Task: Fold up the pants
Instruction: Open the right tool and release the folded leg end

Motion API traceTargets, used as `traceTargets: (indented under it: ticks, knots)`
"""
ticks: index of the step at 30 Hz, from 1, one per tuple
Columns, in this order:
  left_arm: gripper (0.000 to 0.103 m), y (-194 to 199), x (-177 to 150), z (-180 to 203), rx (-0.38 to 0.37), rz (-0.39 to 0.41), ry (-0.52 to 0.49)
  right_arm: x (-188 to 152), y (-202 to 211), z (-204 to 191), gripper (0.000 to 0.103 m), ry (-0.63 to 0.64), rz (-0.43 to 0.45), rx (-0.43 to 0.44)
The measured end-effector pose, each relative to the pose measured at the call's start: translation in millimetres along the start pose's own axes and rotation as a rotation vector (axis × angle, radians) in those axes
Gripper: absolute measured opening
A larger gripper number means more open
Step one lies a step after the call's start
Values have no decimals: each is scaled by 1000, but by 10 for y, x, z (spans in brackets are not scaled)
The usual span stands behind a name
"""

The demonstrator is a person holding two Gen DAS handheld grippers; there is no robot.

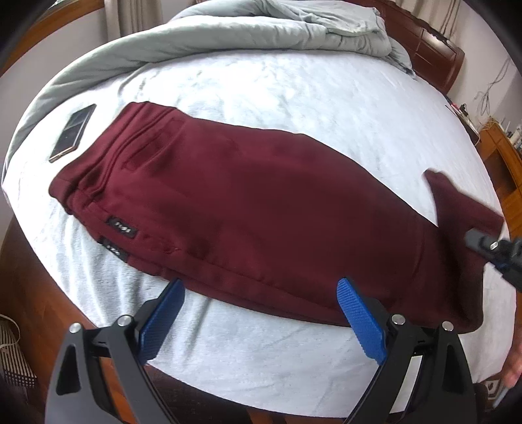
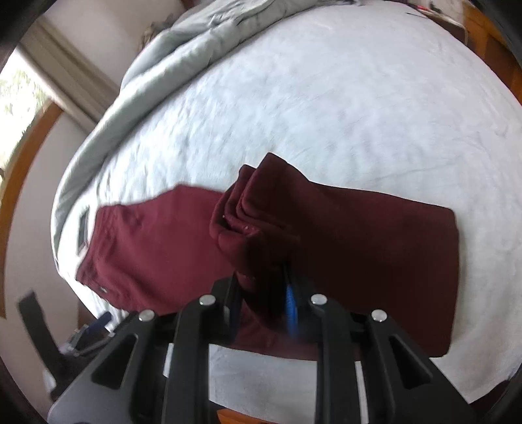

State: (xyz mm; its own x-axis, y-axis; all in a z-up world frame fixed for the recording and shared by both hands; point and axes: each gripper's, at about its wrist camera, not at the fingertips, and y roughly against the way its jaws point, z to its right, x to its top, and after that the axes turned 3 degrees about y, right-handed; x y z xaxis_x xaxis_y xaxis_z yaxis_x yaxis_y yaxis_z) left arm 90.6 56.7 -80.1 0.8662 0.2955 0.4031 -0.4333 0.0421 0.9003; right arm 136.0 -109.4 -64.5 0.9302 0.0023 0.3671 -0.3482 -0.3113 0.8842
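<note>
Dark red pants (image 1: 248, 202) lie across the white bed, legs stacked, waistband at the left with two black labels. My left gripper (image 1: 261, 287) is open above the near edge of the pants, its blue pads wide apart with nothing between them. At the right edge of the left wrist view, the right gripper (image 1: 483, 243) lifts the leg ends. In the right wrist view my right gripper (image 2: 264, 287) is shut on the bunched leg cuffs (image 2: 248, 215), carried over the pants (image 2: 375, 254) toward the waistband (image 2: 104, 234).
A phone (image 1: 72, 132) lies on the bed just beyond the waistband. A grey duvet (image 1: 261, 29) is heaped along the far side. The wooden bed frame (image 1: 434, 49) and a cluttered side cabinet (image 1: 502, 153) stand at the right. A striped bag (image 1: 13, 352) sits on the floor at left.
</note>
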Motion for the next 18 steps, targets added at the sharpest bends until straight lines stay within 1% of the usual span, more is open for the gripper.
traceTargets:
  ticks: [3,6,9,11,12,13,15,17,18]
  knots:
    - [95,-12,15,-68,-2,-5,15,-84,-206,-97,21,25,-40,-25]
    - [95,-42,25,-93,2,-13,13,-162,-376,-85,21,25,-78,-32]
    - [95,-87,44,-104,10,-24,9,-224,-514,-55,26,23,-119,-21]
    - [95,-114,54,-101,15,-32,6,-249,-554,-30,38,16,-132,3]
    - [95,-134,65,-95,18,-38,2,-262,-570,-16,54,8,-150,43]
    - [95,-147,76,-95,20,-40,-2,-279,-569,-9,61,2,-165,84]
    - [95,-171,99,-85,23,-44,-8,-316,-491,3,61,14,-162,134]
    - [95,-193,127,-47,10,-58,-16,-346,-345,59,60,32,-152,143]
    - [95,-200,135,-12,2,-67,-23,-362,-231,149,60,21,-141,141]
